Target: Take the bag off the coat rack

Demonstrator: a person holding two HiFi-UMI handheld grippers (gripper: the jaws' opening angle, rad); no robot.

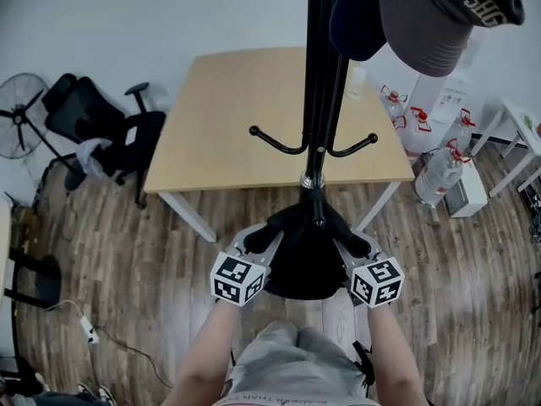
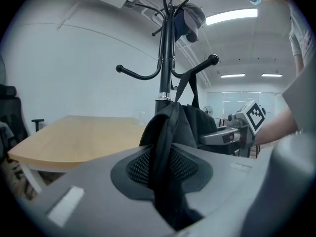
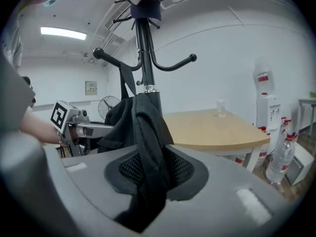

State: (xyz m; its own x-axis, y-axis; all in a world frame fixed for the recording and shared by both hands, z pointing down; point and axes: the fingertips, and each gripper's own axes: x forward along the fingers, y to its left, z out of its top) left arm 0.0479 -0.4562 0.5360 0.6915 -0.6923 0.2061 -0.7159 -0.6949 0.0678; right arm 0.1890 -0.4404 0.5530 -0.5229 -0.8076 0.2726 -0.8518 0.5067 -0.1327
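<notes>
A black bag (image 1: 306, 256) hangs low on the black coat rack (image 1: 314, 100), just in front of me. Its strap (image 2: 190, 87) runs up to a curved hook (image 2: 200, 67). My left gripper (image 1: 269, 237) is at the bag's left side and my right gripper (image 1: 348, 240) is at its right side. In the left gripper view, a fold of the black fabric (image 2: 165, 142) is pinched between the jaws. The right gripper view shows the same thing, with a fold of the bag (image 3: 148, 137) clamped between that gripper's jaws.
A wooden table (image 1: 228, 125) stands right behind the rack. Caps (image 1: 439, 15) hang on the upper hooks. An office chair (image 1: 101, 134) and a fan (image 1: 17, 112) are to the left, with large water bottles (image 1: 439, 172) to the right. A power strip (image 1: 87, 328) lies on the wood floor.
</notes>
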